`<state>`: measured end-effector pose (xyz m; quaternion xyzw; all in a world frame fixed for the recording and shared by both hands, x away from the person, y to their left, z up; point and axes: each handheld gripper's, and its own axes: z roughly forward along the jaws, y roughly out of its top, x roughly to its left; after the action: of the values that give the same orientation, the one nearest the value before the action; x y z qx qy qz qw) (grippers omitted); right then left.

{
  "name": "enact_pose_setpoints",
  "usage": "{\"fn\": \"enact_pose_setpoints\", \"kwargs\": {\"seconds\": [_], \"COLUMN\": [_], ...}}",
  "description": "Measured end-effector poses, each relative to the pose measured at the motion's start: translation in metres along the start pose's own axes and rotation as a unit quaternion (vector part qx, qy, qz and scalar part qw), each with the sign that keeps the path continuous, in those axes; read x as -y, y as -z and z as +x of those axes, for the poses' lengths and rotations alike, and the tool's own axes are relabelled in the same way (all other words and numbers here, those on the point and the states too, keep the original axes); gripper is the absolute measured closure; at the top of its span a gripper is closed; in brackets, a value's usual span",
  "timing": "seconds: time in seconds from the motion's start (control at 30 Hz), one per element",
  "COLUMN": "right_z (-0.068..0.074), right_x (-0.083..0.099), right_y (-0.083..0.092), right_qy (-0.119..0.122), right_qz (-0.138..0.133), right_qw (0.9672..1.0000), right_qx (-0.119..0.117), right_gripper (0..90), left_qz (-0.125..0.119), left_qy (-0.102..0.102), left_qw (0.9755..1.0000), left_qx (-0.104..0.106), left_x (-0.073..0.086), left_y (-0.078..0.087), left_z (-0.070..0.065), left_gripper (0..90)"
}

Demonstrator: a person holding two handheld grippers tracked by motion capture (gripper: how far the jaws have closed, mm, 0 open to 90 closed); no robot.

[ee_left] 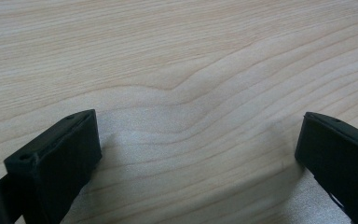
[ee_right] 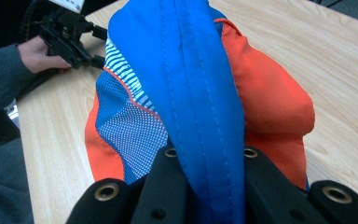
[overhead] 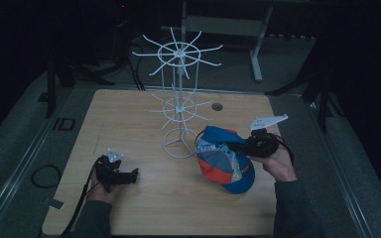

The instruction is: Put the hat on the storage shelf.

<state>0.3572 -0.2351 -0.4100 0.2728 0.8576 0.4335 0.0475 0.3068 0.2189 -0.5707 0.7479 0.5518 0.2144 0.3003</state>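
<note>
**Cap gripped, not yet on the rack**

Left gripper [overhead: 129, 174]: rests low on the table [overhead: 129, 119] at the near-left, held level, jaws wide apart with bare wood between them; idle. Rack [overhead: 178, 99]: white wire stand at table centre, every hook empty. Cap [overhead: 223, 158]: blue and orange, just right of the rack's base, hanging from the right gripper [overhead: 235, 146], its brim low near the table. That gripper's jaws are clamped on a fold of blue fabric.

Judgement: pickup done; hanging on a hook remains. Right hand [overhead: 278, 161] points the gripper leftward toward the rack, forearm coming in from the near-right.
</note>
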Motion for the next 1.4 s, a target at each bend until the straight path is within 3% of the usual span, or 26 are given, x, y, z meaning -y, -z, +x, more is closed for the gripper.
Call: {"fn": "enact_pose_setpoints", "kwargs": {"seconds": [0.4, 1.4], "right_z": [0.004, 0.011], "right_x": [-0.003, -0.015], "right_y": [0.02, 0.049], "right_qy": [0.002, 0.006], "right_qz": [-0.032, -0.076], "right_qw": [0.9995, 0.997], "right_qx": [0.002, 0.007], "right_gripper": [88.3, 88.2], "left_qz": [0.0, 0.001], "left_qy": [-0.001, -0.001], "left_qw": [1.0, 1.0], "left_qx": [0.0, 0.0], "left_x": [0.0, 0.0], "left_y": [0.0, 0.0], "left_z": [0.0, 0.0], "left_gripper": [0.2, 0.2]}}
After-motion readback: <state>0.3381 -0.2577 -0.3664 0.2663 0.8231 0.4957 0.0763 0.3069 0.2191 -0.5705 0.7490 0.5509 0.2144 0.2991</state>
